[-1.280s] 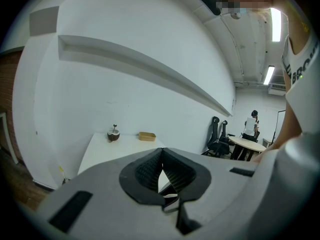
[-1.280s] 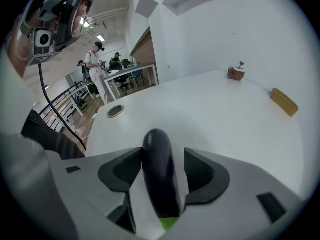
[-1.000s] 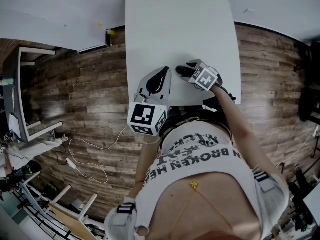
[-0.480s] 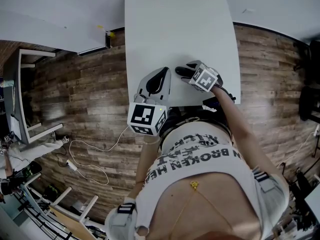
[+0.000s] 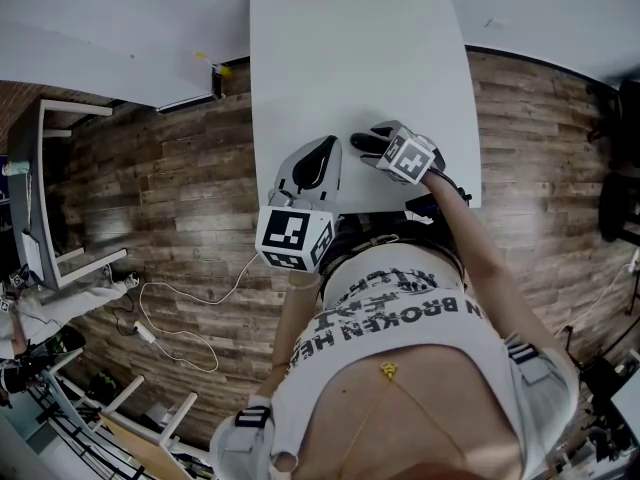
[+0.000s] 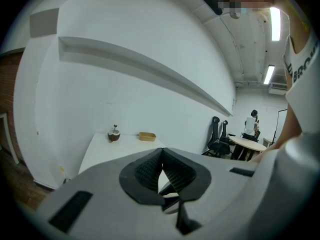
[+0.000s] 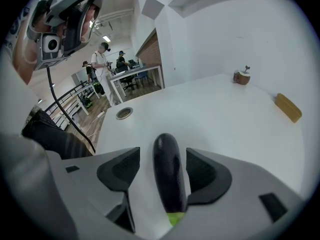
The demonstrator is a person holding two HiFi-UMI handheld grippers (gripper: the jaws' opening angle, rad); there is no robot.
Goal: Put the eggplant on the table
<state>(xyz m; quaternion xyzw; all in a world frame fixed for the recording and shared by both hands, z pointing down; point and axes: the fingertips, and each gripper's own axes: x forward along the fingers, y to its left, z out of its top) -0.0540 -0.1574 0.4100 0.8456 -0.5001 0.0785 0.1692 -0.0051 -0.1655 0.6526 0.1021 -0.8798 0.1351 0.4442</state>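
A dark purple eggplant (image 7: 169,174) lies lengthwise between the jaws of my right gripper (image 7: 164,156), its green stem end toward the camera. The jaws stand open: a clear gap shows on the eggplant's left side, while its right side sits close against the right pad (image 7: 200,171). The eggplant appears to rest on the white table (image 7: 215,109). In the head view my right gripper (image 5: 368,144) is low over the table's near end. My left gripper (image 5: 325,153) hovers beside it on the left. Its pads (image 6: 161,156) meet at the tips and hold nothing.
At the table's far end stand a small brown round object (image 7: 242,77) and a tan tray (image 7: 289,107). A round cable grommet (image 7: 124,113) sits in the tabletop to the left. A white cable (image 5: 180,318) lies on the wooden floor. People and desks are far behind.
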